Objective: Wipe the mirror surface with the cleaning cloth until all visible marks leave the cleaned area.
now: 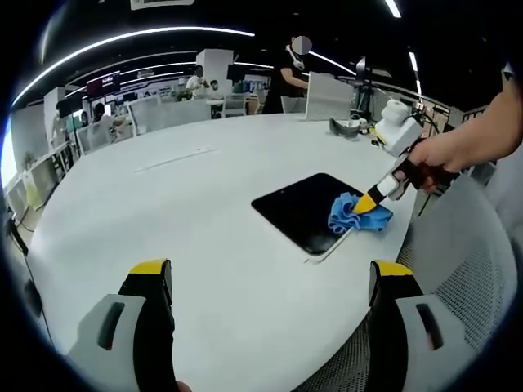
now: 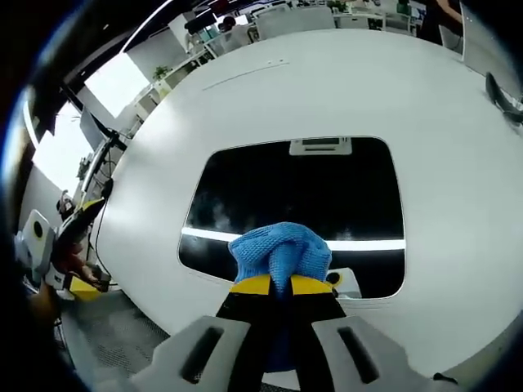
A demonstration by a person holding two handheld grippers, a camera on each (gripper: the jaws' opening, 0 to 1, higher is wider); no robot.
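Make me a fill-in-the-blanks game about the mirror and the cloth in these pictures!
1. The cleaning cloth is the colour ____.
2. The cloth is pinched by the ____ gripper.
3. The mirror lies flat on a white ____.
4. The left gripper has its jaws spread ____, holding nothing.

Missing words: blue; right; table; open
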